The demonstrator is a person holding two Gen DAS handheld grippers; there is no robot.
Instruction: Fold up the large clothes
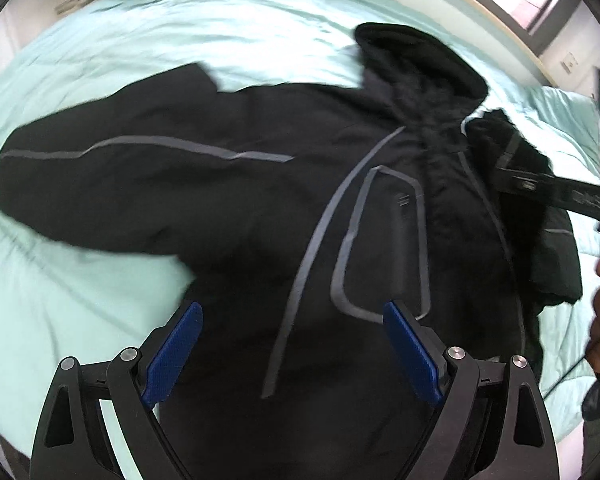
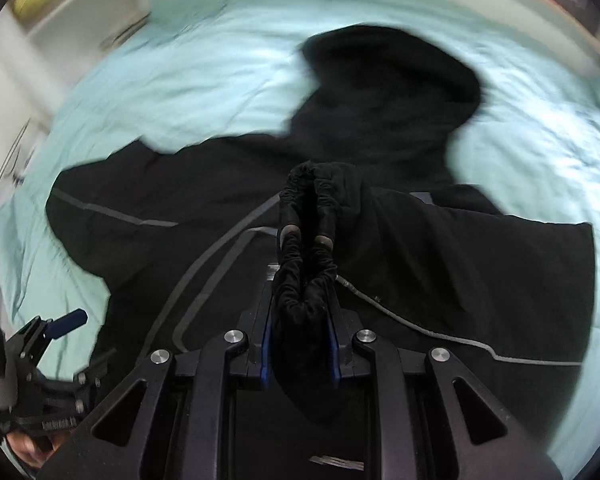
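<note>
A large black hooded jacket (image 1: 260, 208) with grey stripes lies spread on a pale green bed; it also fills the right wrist view (image 2: 440, 260). Its hood (image 1: 416, 60) points to the far side. One sleeve (image 1: 80, 168) stretches left. My left gripper (image 1: 292, 316) is open and empty, hovering above the jacket's body, blue pads (image 1: 176, 352) wide apart. My right gripper (image 2: 304, 300) is shut on the bunched cuff (image 2: 308, 216) of the other sleeve, held above the jacket's chest. The right gripper also shows in the left wrist view (image 1: 508, 152) at the right.
The pale green bedsheet (image 1: 100, 60) surrounds the jacket. A headboard edge and window (image 1: 500, 8) lie at the far right. White shelves (image 2: 60, 20) stand at the far left. The left gripper (image 2: 60, 326) appears at the lower left of the right wrist view.
</note>
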